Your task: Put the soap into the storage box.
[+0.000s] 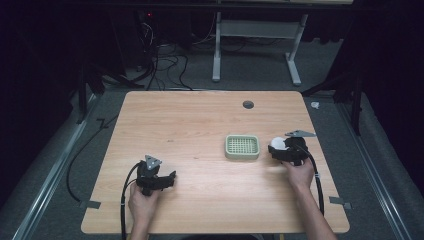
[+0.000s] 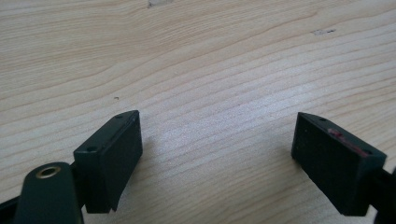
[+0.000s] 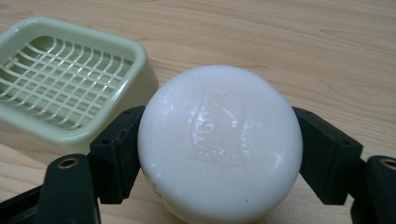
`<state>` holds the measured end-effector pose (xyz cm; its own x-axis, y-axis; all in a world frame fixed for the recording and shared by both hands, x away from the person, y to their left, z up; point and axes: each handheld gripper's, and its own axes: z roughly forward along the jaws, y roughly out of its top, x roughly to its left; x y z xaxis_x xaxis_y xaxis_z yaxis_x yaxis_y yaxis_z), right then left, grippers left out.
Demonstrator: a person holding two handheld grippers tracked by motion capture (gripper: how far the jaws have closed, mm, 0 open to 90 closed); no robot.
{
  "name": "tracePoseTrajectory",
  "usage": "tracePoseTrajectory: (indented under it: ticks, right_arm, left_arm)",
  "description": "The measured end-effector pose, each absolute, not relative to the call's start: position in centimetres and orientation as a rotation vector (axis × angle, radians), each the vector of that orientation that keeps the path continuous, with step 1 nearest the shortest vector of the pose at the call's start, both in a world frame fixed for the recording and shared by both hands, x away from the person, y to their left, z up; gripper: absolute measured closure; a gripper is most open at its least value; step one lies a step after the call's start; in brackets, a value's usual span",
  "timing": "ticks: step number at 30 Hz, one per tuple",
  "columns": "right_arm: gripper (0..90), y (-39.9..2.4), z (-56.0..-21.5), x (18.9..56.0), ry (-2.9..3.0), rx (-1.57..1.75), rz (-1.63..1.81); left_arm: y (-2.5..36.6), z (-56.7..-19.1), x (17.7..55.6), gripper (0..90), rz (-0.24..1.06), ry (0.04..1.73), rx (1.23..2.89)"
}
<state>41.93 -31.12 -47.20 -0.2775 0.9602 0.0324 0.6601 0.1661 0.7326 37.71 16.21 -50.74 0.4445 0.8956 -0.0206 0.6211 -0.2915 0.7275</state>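
A round white bar of soap (image 3: 219,140) sits between the two black jaws of my right gripper (image 3: 217,149), which is shut on it; both jaws press its sides. In the high view that gripper (image 1: 276,148) and the soap (image 1: 278,145) are just right of a pale green soap dish (image 1: 242,147) with a grid insert. The same dish (image 3: 70,88) lies at the upper left of the right gripper view, close to the soap. My left gripper (image 1: 172,176) rests low at the table's front left; its jaws stand wide apart over bare wood, so the left gripper (image 2: 217,154) is open.
The wooden table (image 1: 190,120) has a small dark grommet hole (image 1: 248,104) near its far edge. Beyond the table are a metal desk frame (image 1: 257,37) and cables on the floor. Black cables trail from both grippers toward the front edge.
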Motion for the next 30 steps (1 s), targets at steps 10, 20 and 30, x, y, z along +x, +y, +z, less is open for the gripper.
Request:
tracePoseTrajectory:
  ticks: [10,20,30]
  right_arm:
    - [24.9,-31.0,-46.4,41.3,2.026,1.510,0.937]
    - [24.8,-31.0,-45.8,40.7,2.027,1.503,0.959]
    - [24.8,-30.8,-45.1,40.2,2.037,1.488,0.995]
  left_arm:
    - [16.2,-50.7,37.7,16.7,0.522,1.267,2.024]
    - [16.2,-50.7,37.7,16.8,0.522,1.267,2.024]
    - [16.2,-50.7,37.7,16.8,0.522,1.267,2.024]
